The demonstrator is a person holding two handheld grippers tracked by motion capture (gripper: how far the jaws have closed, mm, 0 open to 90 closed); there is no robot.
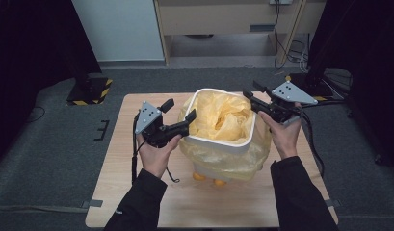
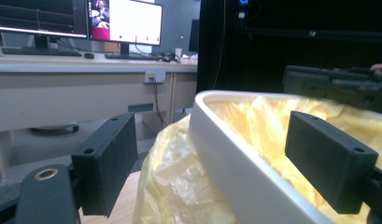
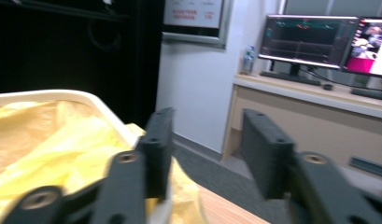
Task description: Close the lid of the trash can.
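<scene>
High view: white bin [image 1: 218,143] stands mid-worktop [image 1: 137,202], lined w/ a yellow bag [image 1: 218,118] whose edge is folded out over the rim and hangs down the outer walls. Small orange feet or wheels show under the bin's near side; can't tell which.

Left gripper [image 1: 177,115] sits at the bin's left rim, jaws spread wide. Left gripper view confirms: one jaw outside the wall by the draped film, the other inside over the liner, rim [image 2: 235,154] between them, neither pad pressing on anything. So open, straddling the rim, not gripping.

Right gripper [image 1: 250,98] is at the far right corner of the bin. Right gripper view is blurred; jaws stand apart, one close by the rim [image 3: 86,100] and bag [image 3: 62,154], the other clear out over the floor. Nothing pinched between them, so open too.

Handling, as I judge it: bag is thin film, very light, soft, crinkly, prob. slippery and easy to tear if snagged on a pad corner. Won't hold shape, so pinch a fold, not a flat sheet. Best hold looks like the doubled film right at the rim, both sides at once, so it moves evenly. Bin itself looks like stiff, smooth plastic, light enough to shift if the film gets tugged sideways; pull gently, straight.
</scene>
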